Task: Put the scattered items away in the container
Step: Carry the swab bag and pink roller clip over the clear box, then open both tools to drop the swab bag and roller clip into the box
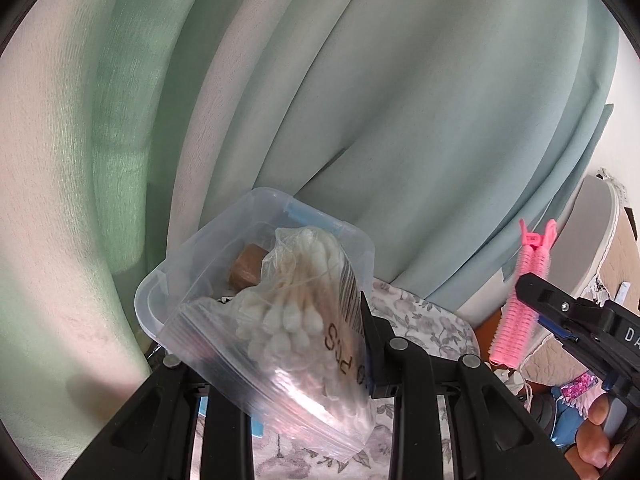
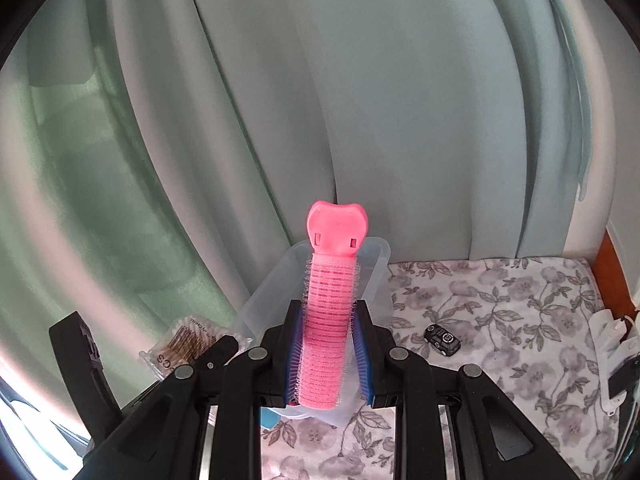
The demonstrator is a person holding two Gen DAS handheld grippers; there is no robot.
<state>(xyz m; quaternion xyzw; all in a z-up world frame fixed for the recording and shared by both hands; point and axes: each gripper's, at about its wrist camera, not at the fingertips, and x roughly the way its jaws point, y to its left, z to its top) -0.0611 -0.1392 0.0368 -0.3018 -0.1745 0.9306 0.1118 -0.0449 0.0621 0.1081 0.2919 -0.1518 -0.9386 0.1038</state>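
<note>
Clear plastic container (image 1: pixel 160 304): one, sitting at the back edge of the floral cloth (image 2: pixel 500 300) before the curtain; one brown block (image 1: pixel 246 270) is already lying inside it. Bag of cotton swabs (image 1: pixel 288 320): one, being carried by the left gripper (image 1: pixel 320 344), whose fingers are pinching it, its upper end hanging over the container's open top but not yet released. Pink hair roller (image 2: pixel 326 328): one, standing upright between the blue pads (image 2: pixel 362 354) of the right gripper (image 2: pixel 328 356), which are squeezing it in front of the container. Small black toy car (image 2: pixel 442 339): one, lying loose on the cloth, apparently awaiting collection. Judged progress: one item stowed, two arriving, at least one remaining.
</note>
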